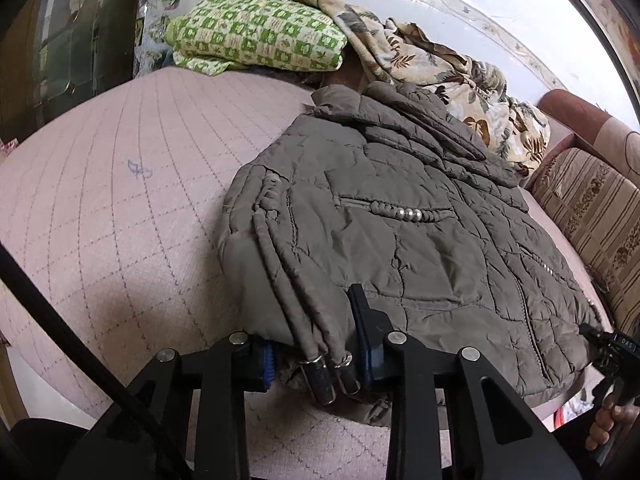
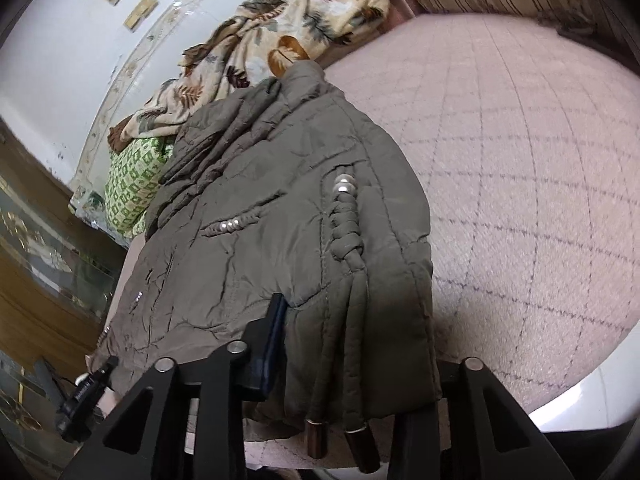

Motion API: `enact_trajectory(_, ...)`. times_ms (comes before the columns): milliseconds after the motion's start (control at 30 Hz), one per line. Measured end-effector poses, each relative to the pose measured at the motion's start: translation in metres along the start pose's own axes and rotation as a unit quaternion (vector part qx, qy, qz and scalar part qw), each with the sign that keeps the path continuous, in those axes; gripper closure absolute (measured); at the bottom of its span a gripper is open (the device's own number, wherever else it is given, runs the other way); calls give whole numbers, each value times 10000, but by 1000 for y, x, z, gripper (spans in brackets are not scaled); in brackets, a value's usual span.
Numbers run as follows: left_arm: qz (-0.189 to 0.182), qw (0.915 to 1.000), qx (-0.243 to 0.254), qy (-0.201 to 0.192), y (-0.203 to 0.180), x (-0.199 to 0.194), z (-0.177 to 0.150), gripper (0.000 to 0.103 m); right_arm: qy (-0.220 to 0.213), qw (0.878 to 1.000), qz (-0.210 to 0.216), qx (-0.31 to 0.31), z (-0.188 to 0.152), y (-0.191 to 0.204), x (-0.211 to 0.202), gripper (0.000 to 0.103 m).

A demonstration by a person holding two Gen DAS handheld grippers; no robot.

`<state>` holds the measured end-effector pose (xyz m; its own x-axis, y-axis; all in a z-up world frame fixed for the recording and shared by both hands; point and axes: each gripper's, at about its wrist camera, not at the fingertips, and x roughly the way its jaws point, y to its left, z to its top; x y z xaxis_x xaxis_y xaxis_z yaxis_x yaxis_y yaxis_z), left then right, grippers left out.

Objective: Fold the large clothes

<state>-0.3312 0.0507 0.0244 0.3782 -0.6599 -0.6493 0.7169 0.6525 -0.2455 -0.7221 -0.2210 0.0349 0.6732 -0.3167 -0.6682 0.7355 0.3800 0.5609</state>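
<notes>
A big grey-brown puffy jacket [image 1: 400, 232] lies flat on a bed with a pink checked cover [image 1: 120, 200]. Its collar end points away, toward the wall, and its bottom edge is close to both tools.

The left tool [image 1: 316, 356] is clenched on one bottom corner of the jacket. The cloth and 2 cords with metal tips [image 1: 332, 380] sit between its blue pads.

The right tool [image 2: 352, 360] is at the other bottom corner. One dark finger [image 2: 272, 344] lies on top of the cloth. The other finger is hidden under the jacket, so I cannot tell if it is squeezing.

A hand [image 1: 612, 420] shows at the edge of the left view.

A leaf-print blanket [image 2: 280, 36] and a green checked pillow [image 1: 256, 36] sit behind the jacket, near the wall.
</notes>
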Motion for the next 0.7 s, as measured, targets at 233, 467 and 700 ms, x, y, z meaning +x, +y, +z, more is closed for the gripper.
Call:
enact_trajectory(233,65,9993,259,-263,-6,-11,1,79,-460,9982,38,-390,3,14,-21,81)
enact_trajectory(467,160,9962,541,-665,-15,-28,4,82,-954,9911,-99,-918,7,38,-46,86)
enact_trajectory(700,196,9939,646,-875,-17,-45,7,83,-1116,9880,-147,-1055,3,45,-60,88)
